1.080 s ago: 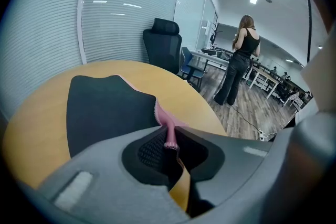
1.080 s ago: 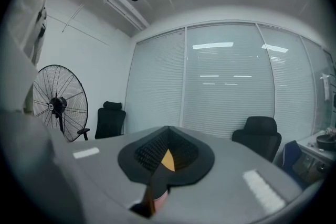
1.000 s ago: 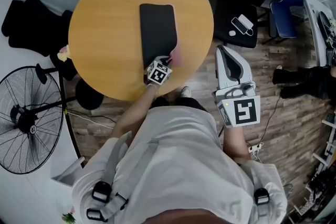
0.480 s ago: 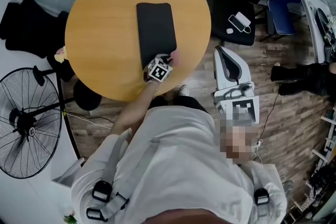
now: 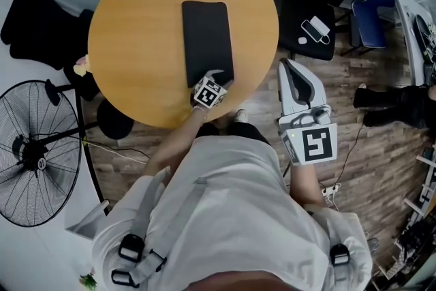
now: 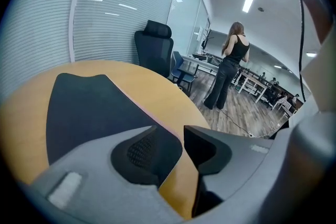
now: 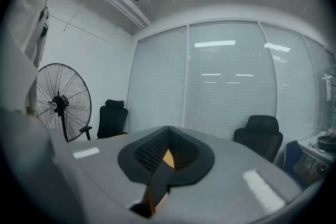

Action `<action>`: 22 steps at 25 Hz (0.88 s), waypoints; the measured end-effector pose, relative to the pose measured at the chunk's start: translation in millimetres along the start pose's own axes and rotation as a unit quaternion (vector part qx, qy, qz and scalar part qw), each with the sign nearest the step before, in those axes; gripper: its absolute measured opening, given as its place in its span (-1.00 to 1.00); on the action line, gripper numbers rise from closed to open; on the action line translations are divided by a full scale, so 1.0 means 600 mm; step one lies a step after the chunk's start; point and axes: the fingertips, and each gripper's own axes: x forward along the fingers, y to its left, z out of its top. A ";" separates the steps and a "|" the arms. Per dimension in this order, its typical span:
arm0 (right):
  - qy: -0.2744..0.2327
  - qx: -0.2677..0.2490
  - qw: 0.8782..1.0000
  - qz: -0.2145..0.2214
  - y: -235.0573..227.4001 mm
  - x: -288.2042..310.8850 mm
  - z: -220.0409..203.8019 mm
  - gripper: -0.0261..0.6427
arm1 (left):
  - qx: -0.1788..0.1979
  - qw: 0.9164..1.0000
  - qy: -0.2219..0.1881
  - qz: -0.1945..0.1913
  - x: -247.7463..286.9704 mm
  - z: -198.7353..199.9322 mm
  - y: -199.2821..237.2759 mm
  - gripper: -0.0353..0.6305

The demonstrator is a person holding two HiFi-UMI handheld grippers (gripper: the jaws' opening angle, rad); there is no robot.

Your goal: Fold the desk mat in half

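The black desk mat lies flat and narrow on the round wooden table, its long side running away from me. My left gripper sits at the mat's near right corner. Its jaws have just been opening and now stand apart, with the mat and its thin pink edge lying below the gap, not pinched. My right gripper hangs beside the table's right edge, off the mat. Its ribbed pads meet at the tip with nothing between them.
A standing fan is on the floor at left. Black office chairs stand beyond the table on the right, one with a white device on it. A person stands far back in the office.
The pink flap lifted beside the left gripper has dropped; the mat now lies flat. The left jaws have opened and let go of the mat's edge. The right gripper has not moved.
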 end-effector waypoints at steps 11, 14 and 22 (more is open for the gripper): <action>0.000 0.003 1.000 0.019 0.032 0.020 0.002 -0.91 | -0.042 0.994 -0.097 0.030 -0.100 0.071 0.027 -0.47; 0.000 0.003 1.000 0.025 0.041 0.029 0.003 -0.91 | -0.048 0.989 -0.127 0.054 -0.139 0.097 0.051 -0.50; -0.003 0.001 0.999 0.039 0.064 0.049 0.007 -0.91 | -0.049 0.970 -0.216 0.101 -0.274 0.185 0.078 -0.52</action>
